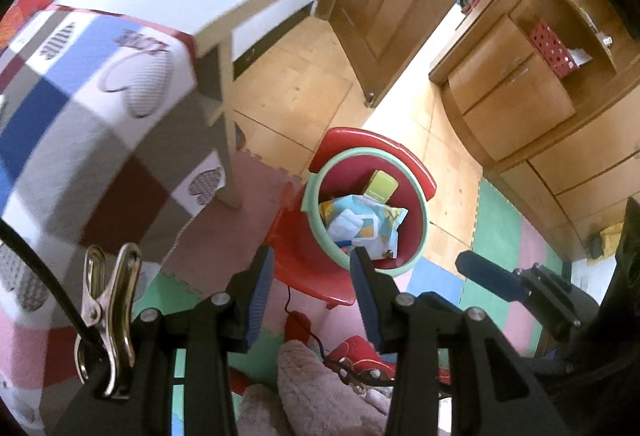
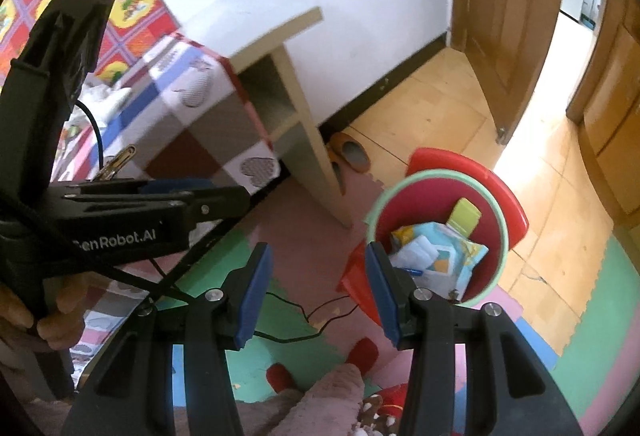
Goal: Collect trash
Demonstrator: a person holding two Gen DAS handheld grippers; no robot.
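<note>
The bin (image 1: 420, 236) on the red stool (image 1: 416, 172) already holds a wipes packet (image 1: 364, 224) and green box (image 1: 382, 186); left gripper (image 1: 310, 288) and right gripper (image 2: 316, 290) hang above it, jaws apart, empty; no further trash shows.

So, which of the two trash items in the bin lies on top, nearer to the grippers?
The crumpled blue-and-yellow wrapper, lying flat on top. The yellow-green box stands behind it against the far wall of the bin.
</note>
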